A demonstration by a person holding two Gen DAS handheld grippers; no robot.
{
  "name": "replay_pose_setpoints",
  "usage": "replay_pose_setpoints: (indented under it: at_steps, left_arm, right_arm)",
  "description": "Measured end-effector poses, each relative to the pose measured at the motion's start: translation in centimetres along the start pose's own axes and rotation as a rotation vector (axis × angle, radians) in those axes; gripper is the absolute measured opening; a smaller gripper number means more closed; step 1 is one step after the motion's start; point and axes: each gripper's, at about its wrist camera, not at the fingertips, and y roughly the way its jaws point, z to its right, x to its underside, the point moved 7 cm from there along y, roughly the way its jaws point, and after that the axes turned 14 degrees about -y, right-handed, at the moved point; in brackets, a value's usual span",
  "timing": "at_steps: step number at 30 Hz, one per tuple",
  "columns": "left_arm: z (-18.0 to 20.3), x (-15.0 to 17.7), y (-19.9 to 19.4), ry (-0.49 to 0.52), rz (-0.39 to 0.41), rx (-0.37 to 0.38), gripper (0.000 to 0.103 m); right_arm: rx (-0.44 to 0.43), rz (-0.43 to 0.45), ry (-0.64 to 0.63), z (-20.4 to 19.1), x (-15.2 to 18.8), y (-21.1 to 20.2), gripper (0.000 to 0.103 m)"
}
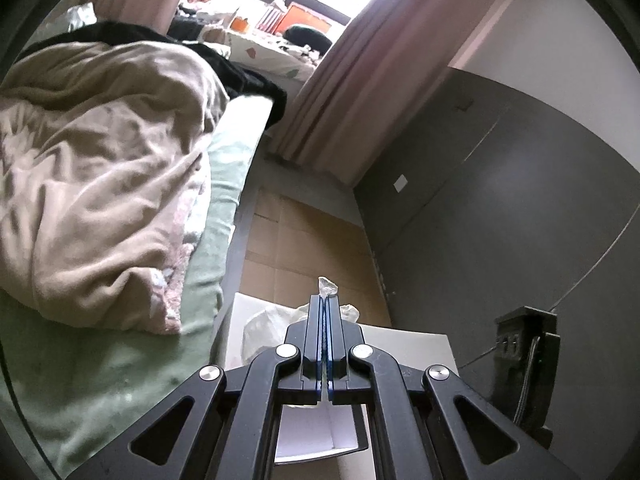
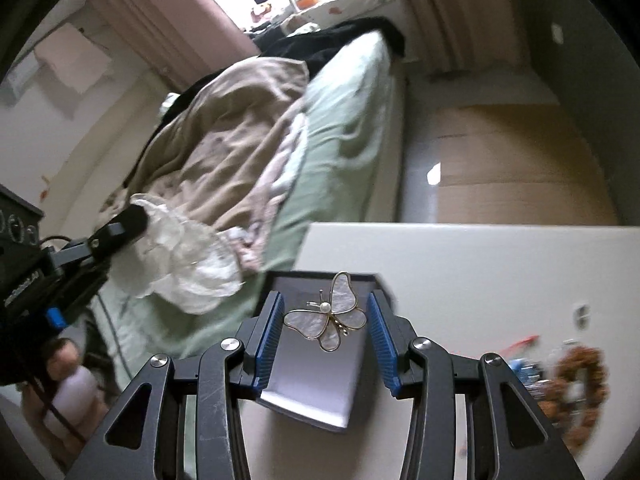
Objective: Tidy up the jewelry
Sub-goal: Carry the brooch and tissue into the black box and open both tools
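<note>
In the right wrist view a pearl-white butterfly brooch [image 2: 326,316] with a gold rim lies in an open grey jewelry box [image 2: 320,384] on a white table [image 2: 480,264]. My right gripper [image 2: 326,316] is open, its blue pads on either side of the brooch and apart from it. My left gripper [image 2: 136,220] shows at the left there, shut on a crumpled clear plastic bag [image 2: 188,264] and holding it in the air over the bed's edge. In the left wrist view the left gripper [image 1: 325,300] has its jaws together on the bag [image 1: 327,286], above the white box [image 1: 312,432].
A bed [image 2: 340,128] with a green sheet and a beige duvet [image 1: 100,168] lies left of the table. A brown bead bracelet [image 2: 580,384] and small colored items sit at the table's right. Grey wall panels [image 1: 500,200] and pink curtains stand behind.
</note>
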Motion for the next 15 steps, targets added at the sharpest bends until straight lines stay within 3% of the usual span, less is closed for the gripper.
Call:
replay_pose_setpoints:
  at_steps: [2,4,5,9,15]
  left_arm:
    - [-0.5,-0.1,0.1,-0.007,-0.008,-0.01,0.0]
    - [-0.7,0.1,0.2,-0.007,-0.018,-0.013,0.0]
    - [-0.7,0.2,0.2,-0.004,-0.023,-0.016,0.0]
    - [-0.6,0.8,0.7,0.014,-0.049,-0.026,0.0]
    - [0.2,2.2,1.7,0.045,-0.098,-0.04,0.0]
  right_arm:
    - [-0.056,0.0,0.026,-0.5,0.1,1.0,0.045]
    - [-0.055,-0.027,0.057,-0.1,0.6,1.5,0.067]
    - [-0.04,-0.027,0.069,0.2,0.7,1.5,0.07]
    - [-0.039,0.011,0.099,1.2,0.6,-0.2,0.074]
    - [0.028,0.054,0.11,3.0,1.1,-3.8,0.078]
